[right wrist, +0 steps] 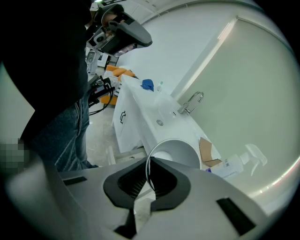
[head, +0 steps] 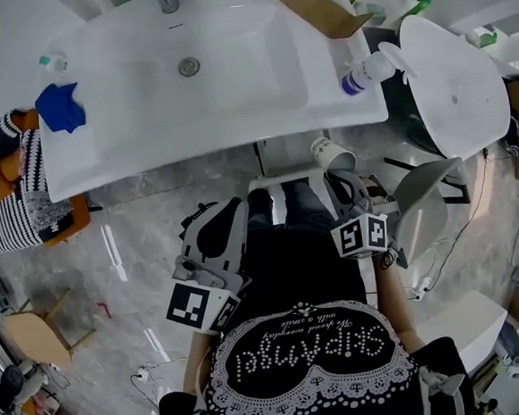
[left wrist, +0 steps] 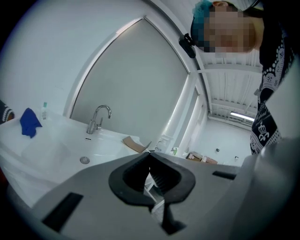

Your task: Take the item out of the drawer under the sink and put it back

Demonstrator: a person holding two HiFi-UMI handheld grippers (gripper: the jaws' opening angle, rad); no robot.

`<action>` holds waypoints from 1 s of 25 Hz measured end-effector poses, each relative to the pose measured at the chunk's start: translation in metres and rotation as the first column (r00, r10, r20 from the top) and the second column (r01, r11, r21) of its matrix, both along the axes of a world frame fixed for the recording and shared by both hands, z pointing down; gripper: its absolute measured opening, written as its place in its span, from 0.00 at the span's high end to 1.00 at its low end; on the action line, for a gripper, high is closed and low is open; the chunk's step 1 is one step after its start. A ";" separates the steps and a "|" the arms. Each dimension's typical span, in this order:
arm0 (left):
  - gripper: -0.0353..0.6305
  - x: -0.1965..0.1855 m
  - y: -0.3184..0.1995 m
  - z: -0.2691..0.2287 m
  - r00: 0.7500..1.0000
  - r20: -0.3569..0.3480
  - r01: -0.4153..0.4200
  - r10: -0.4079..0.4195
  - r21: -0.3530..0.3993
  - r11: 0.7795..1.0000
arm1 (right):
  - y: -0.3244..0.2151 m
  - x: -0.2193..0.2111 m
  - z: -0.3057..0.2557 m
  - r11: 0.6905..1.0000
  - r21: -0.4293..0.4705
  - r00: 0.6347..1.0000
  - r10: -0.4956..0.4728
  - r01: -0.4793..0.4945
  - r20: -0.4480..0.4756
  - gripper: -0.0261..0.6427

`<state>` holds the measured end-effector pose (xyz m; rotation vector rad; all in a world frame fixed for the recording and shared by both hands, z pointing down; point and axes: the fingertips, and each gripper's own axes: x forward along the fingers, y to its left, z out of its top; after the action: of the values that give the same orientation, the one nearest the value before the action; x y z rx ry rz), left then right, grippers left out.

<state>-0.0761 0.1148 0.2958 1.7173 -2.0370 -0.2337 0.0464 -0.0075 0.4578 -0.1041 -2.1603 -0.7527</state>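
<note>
White cup (right wrist: 176, 152) pinched at its rim by right gripper (right wrist: 149, 164).

On the person's black shirt (head: 308, 368), seen upside down, a small script line ending in "with a smile" can be read; the large studded word beneath it cannot be made out.
</note>
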 end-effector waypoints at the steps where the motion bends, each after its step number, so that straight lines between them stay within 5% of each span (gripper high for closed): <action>1: 0.94 0.000 0.001 0.000 1.000 0.002 0.003 -0.003 -0.001 1.000 | -0.001 0.001 0.004 1.000 0.000 1.000 -0.001 0.001 -0.006 0.92; 25: 0.94 0.003 0.012 0.012 0.999 -0.001 0.033 -0.034 -0.066 0.997 | -0.013 0.004 0.069 0.998 -0.049 0.995 -0.045 0.041 -0.093 0.92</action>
<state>-0.0729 0.1264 0.3081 1.6434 -2.0499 -0.1765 0.0506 -0.0204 0.5264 -0.2069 -2.0924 -0.7078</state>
